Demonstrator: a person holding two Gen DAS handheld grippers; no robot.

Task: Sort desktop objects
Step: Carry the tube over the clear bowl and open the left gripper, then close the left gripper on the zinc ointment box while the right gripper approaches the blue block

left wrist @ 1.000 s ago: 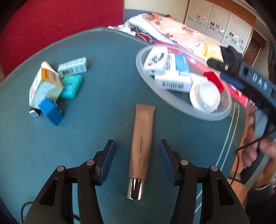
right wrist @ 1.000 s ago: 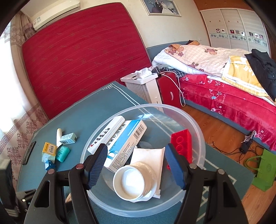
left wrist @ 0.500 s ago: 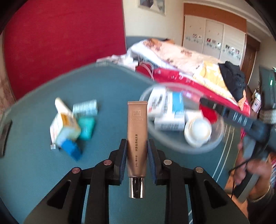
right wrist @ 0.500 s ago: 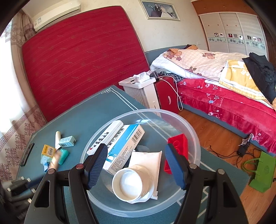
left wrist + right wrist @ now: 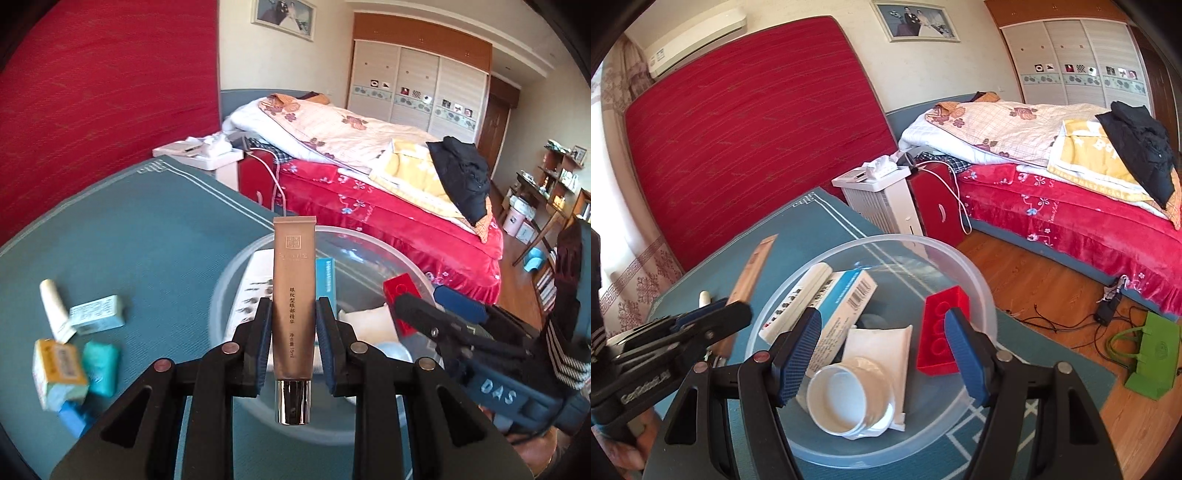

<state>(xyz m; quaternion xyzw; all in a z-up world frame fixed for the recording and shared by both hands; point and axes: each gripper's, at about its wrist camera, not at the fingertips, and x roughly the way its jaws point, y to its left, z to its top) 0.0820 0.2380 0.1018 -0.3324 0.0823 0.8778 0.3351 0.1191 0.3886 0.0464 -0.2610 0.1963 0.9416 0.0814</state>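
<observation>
My left gripper (image 5: 294,321) is shut on a bronze cosmetic tube (image 5: 294,291) with a silver cap, held up over the near-left rim of the clear plastic bowl (image 5: 236,273). The tube (image 5: 750,269) and the left gripper also show at the left of the right wrist view. My right gripper (image 5: 882,350) is open and empty above the bowl (image 5: 982,295). The bowl holds a red brick (image 5: 942,332), a white jar (image 5: 849,400), a blue-and-white box (image 5: 846,299), a white box and a white sachet.
On the teal table (image 5: 129,236) left of the bowl lie a white tube (image 5: 53,308), a small pale box (image 5: 98,314), a teal packet (image 5: 101,362), a yellow-white box (image 5: 57,369) and a blue block (image 5: 75,415). A bed (image 5: 1071,192) and a white heater (image 5: 882,199) stand beyond the table.
My left gripper closed on the tube lying on the table, lifted it and carried it right, over the bowl's rim. The right gripper stayed open over the bowl.
</observation>
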